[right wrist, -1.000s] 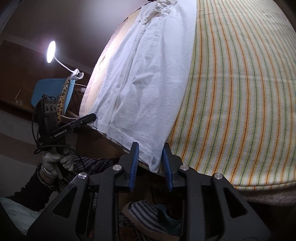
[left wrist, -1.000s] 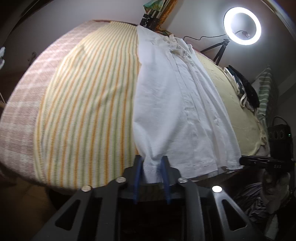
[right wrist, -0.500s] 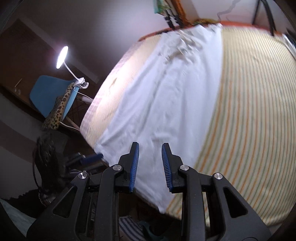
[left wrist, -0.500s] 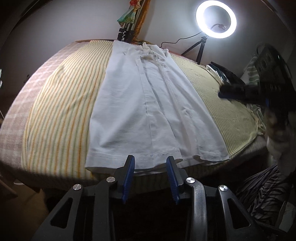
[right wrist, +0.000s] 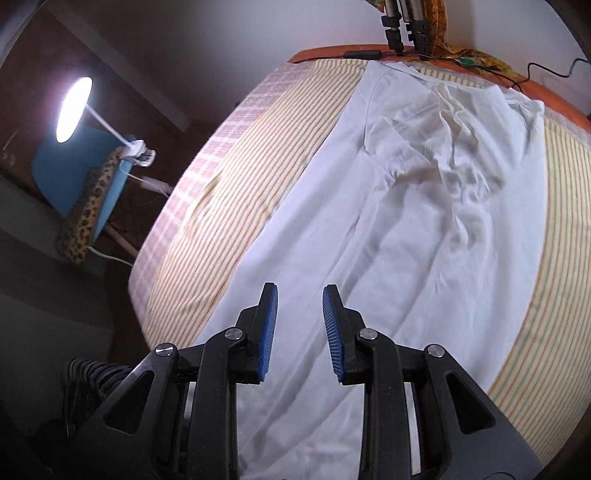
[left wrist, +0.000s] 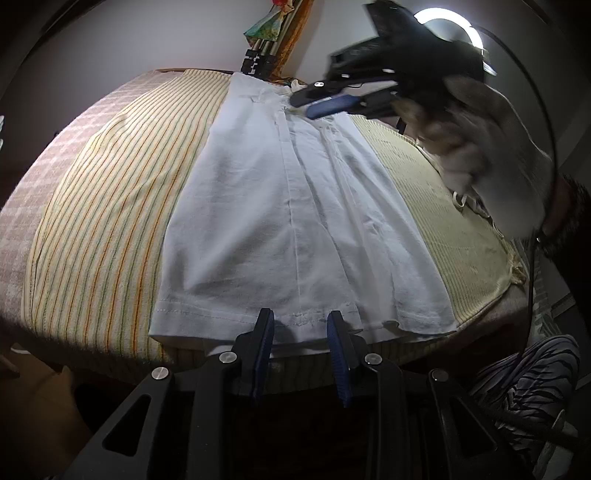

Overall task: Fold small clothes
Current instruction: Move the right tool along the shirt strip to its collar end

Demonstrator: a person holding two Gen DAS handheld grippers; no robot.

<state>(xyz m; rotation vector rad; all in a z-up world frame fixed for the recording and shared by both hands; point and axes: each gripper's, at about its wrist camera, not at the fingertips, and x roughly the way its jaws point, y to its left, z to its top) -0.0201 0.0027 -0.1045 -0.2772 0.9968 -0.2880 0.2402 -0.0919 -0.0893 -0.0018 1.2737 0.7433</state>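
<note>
A white garment (left wrist: 295, 221) lies flat and lengthwise on the striped bed cover (left wrist: 110, 206), its hem at the near edge. My left gripper (left wrist: 300, 325) is open and empty just at the hem. My right gripper (right wrist: 299, 299) is open and empty, hovering over the garment (right wrist: 424, 221) toward its rumpled far end. It also shows in the left wrist view (left wrist: 328, 99) above the far end of the garment.
A ring light (left wrist: 454, 22) and a tripod (left wrist: 255, 62) stand behind the bed. A desk lamp (right wrist: 74, 110) and a blue chair with a leopard cloth (right wrist: 88, 195) stand left of the bed. A cable (right wrist: 535, 70) runs along the far edge.
Both grippers let go of the hem and opened. The right gripper moved up over the garment toward its far end. The left gripper stayed at the hem, now centred.
</note>
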